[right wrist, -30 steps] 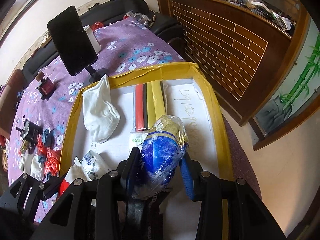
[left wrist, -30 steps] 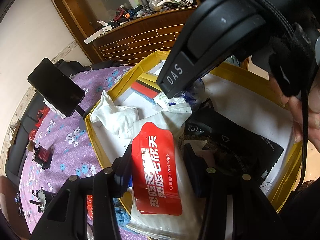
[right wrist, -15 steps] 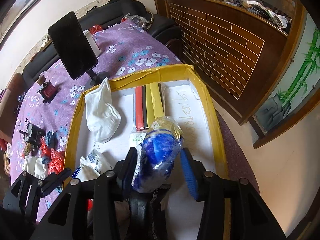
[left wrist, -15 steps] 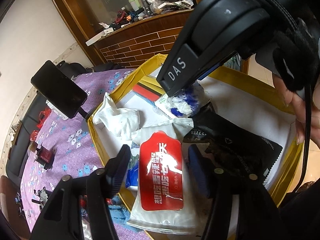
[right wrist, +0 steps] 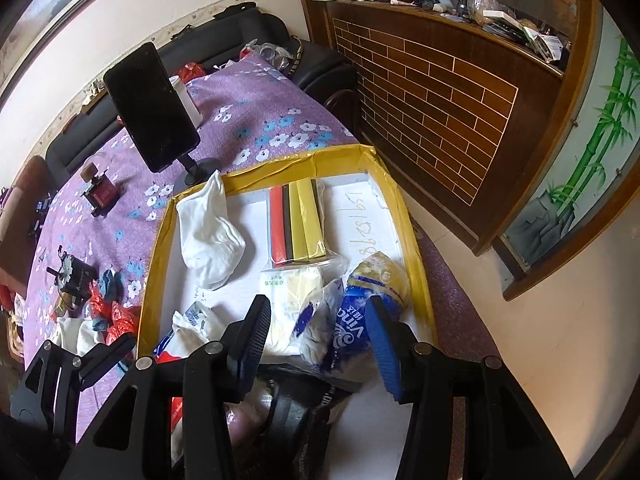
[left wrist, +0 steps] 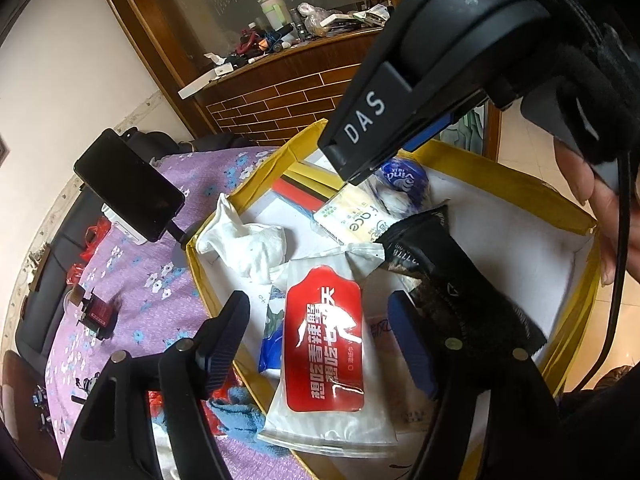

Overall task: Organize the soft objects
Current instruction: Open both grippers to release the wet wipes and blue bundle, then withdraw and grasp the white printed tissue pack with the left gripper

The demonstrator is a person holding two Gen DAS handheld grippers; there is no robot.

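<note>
Both packets now lie inside the yellow-rimmed box point(right wrist: 154, 248), seemingly set there to gather the soft things in one place beside the white sock point(right wrist: 210, 236). The left gripper point(left wrist: 320, 336) has just been opening its jaws; they stand spread, clear of the red-labelled wet-wipe pack point(left wrist: 326, 344) that lies flat between them. The right gripper point(right wrist: 316, 340) has likewise been opening, and the blue tissue packet point(right wrist: 352, 320) rests between its parted jaws, nearer the right one, apparently released.
</note>
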